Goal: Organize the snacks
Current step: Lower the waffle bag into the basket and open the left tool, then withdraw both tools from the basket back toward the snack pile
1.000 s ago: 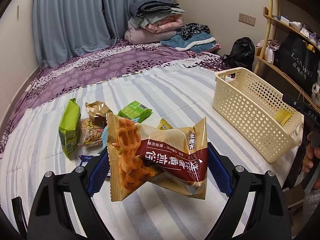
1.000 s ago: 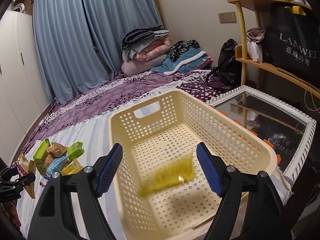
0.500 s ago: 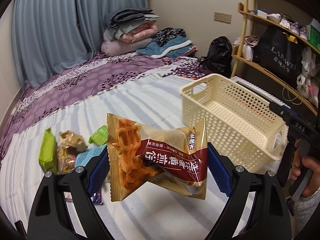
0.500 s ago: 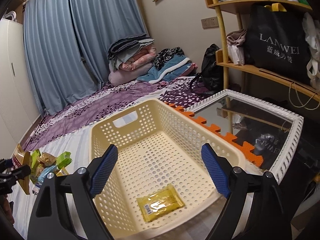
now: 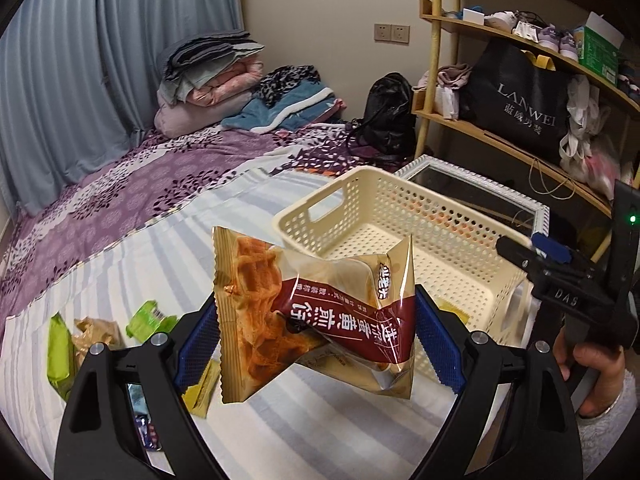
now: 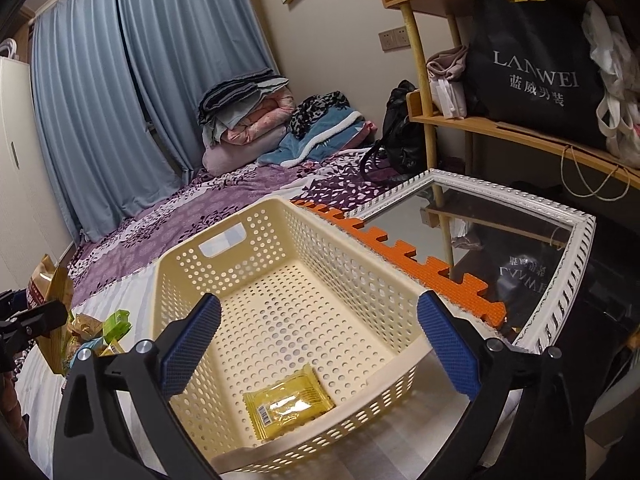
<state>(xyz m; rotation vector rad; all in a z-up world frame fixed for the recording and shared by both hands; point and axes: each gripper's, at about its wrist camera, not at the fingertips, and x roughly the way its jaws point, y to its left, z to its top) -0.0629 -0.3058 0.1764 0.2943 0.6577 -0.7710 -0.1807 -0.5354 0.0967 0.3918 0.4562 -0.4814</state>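
Observation:
My left gripper (image 5: 316,340) is shut on a tan and maroon waffle snack bag (image 5: 312,312) and holds it above the striped bed, just left of the cream perforated basket (image 5: 460,264). In the right wrist view my right gripper (image 6: 320,344) is open and empty above the near end of the basket (image 6: 192,272). A yellow snack packet (image 6: 286,406) lies on the basket floor. The waffle bag also shows at the far left of the right wrist view (image 6: 50,280).
A pile of loose snacks (image 5: 104,336) lies on the striped sheet to the left, with green packets (image 6: 116,322) among them. A white-framed mirror (image 6: 520,248) and orange foam mat (image 6: 420,268) lie right of the basket. Shelves with a black bag (image 6: 532,68) stand beyond.
My left gripper has carried the waffle bag right, toward the basket. My right gripper pulled back and rose from the basket after the yellow packet dropped onto its floor.

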